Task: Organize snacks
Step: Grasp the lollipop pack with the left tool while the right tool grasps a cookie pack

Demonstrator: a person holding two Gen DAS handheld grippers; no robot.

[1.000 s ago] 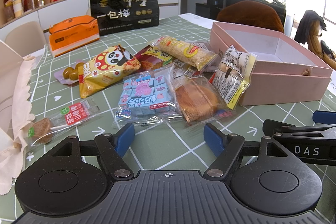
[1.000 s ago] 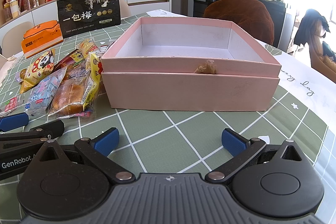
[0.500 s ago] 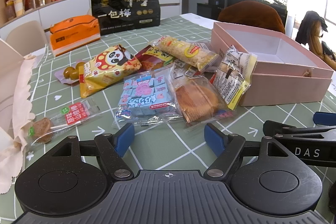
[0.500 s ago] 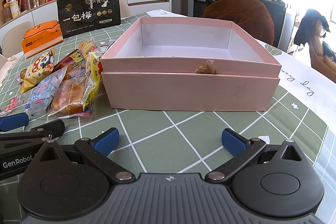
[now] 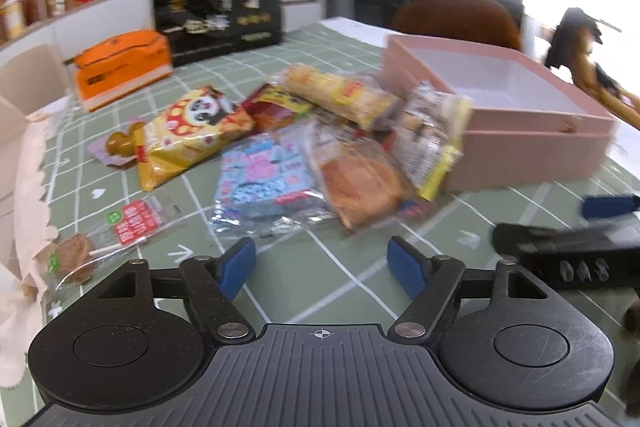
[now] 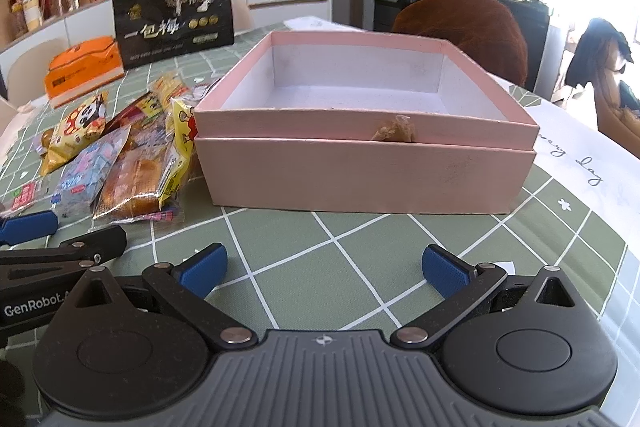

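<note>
The pink box sits empty, and every snack packet lies heaped just left of it, so nothing is packed yet. Both the left gripper and right gripper hover before the box, fingers spread wide, holding nothing.

left claw shifted, view blurred, snacks nearer

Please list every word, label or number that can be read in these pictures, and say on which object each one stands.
"一包梅": black bag.
"GenRobot": left gripper body, cut at the picture edge.
"day": white cloth, in script.
Snack packets: print too small or blurred.
Orange box: label unreadable.
</note>
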